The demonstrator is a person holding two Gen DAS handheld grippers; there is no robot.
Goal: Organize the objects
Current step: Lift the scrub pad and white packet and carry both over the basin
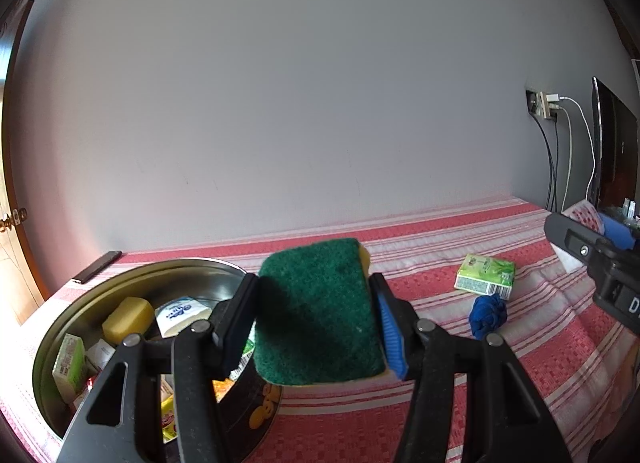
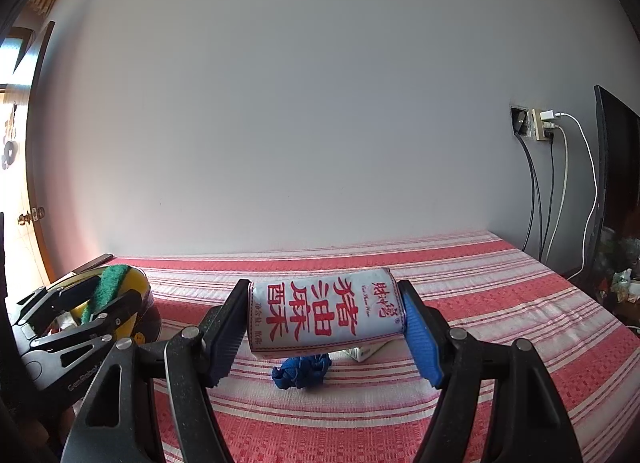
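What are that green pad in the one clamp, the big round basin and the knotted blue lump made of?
The green-faced pad looks like a scouring sponge: coarse, fuzzy fibre on top, yellow foam showing at its edge. The big round basin seems to be metal, probably steel, since its inner wall is shiny and mirrors the light. The knotted blue lump appears to be soft matte cloth or yarn, bunched in folds; which one is unclear.

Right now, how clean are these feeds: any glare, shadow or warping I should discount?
Left wrist view: a dark shadow covers the lower left of the green sponge held in the left tongs; the metal bowl rim gleams mildly. Right wrist view: the white packet in the right tongs reads sharp, with overexposed daylight at the left edge. Both views bend the striped tablecloth and darken at the corners.
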